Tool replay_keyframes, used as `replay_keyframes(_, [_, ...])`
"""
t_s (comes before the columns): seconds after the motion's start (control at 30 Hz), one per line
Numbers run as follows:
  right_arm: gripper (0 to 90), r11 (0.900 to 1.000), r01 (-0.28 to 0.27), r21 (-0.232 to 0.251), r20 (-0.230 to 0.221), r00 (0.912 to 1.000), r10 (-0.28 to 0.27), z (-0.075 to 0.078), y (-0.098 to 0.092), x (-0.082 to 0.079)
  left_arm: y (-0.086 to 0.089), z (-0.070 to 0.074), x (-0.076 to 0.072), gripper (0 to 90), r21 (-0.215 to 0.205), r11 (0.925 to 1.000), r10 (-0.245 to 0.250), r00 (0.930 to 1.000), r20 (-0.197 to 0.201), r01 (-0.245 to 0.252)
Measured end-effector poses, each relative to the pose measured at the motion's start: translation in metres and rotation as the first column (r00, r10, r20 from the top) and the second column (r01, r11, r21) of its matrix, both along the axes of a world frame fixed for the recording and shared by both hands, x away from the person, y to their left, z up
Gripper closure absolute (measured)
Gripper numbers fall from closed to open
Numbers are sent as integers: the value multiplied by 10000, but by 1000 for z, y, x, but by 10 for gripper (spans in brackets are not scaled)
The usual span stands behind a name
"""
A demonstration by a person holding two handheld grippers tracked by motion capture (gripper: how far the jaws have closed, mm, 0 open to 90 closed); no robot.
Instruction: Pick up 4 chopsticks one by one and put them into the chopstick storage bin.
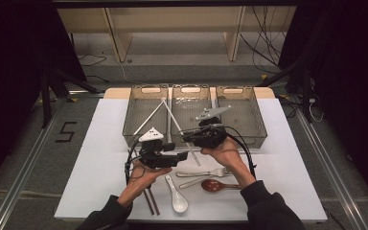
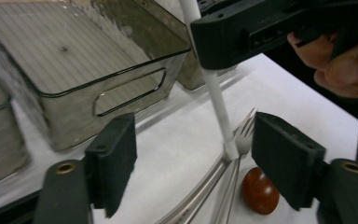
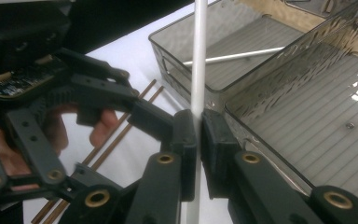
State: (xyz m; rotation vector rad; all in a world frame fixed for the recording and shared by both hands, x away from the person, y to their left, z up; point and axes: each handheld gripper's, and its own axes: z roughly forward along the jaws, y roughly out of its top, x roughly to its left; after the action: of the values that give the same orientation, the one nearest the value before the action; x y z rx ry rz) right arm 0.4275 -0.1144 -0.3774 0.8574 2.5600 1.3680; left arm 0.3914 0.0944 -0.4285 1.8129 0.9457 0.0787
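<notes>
Right tongs [image 3: 198, 135]: your jaws are pressed together on the white chopstick [image 3: 199, 60], pinching it partway along its length.
White chopstick: slants from the middle bin [image 1: 190, 111] down to the fork [image 1: 206, 172] on the tabletop [image 1: 287, 158].
Left tongs [image 2: 193, 154]: your jaws stand spread, the chopstick's lower end between them, untouched.
Second white chopstick [image 1: 149, 118]: lies in the left bin [image 1: 133, 115].
</notes>
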Motion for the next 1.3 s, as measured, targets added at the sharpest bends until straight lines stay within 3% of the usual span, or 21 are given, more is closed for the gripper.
replay_keyframes(0.3, [855, 9997, -45, 222, -92, 9999, 47, -3, 4, -1, -13, -2, 7, 518, -351, 9992, -190, 9994, -274, 181])
replay_keyframes(0.63, [854, 9993, -45, 372, -65, 10000, 47, -2, 4, -3, -14, -2, 11, 728, -943, 9952, -325, 9968, -728, 256])
replay_keyframes(0.7, [854, 9992, -68, 396, -21, 10000, 69, -1, 3, -4, -14, -2, 12, 773, -910, 9955, -318, 9970, -710, 253])
replay_keyframes(0.93, [848, 9983, -39, 574, 38, 10000, 37, 0, 2, -5, -9, -2, 15, 829, -1324, 9911, -306, 9917, -1251, 138])
replay_keyframes(1.03, [839, 9981, -42, 615, 11, 10000, 41, 1, 1, -5, -8, 1, 16, 831, -1283, 9916, -338, 9903, -1346, 164])
replay_keyframes(1.13, [749, 9958, 75, 916, 96, 9999, -84, 6, -4, -6, -4, 3, 18, 833, -989, 9949, -326, 9889, -1450, 183])
replay_keyframes(1.2, [677, 9957, 190, 909, 196, 9996, -209, 9, -10, -7, 2, 6, 21, 833, -722, 9972, -302, 9888, -1465, 197])
replay_keyframes(1.3, [666, 9959, 299, 850, 259, 9991, -323, 13, -17, -8, 15, 13, 26, 833, -594, 9982, -182, 9883, -1511, 93])
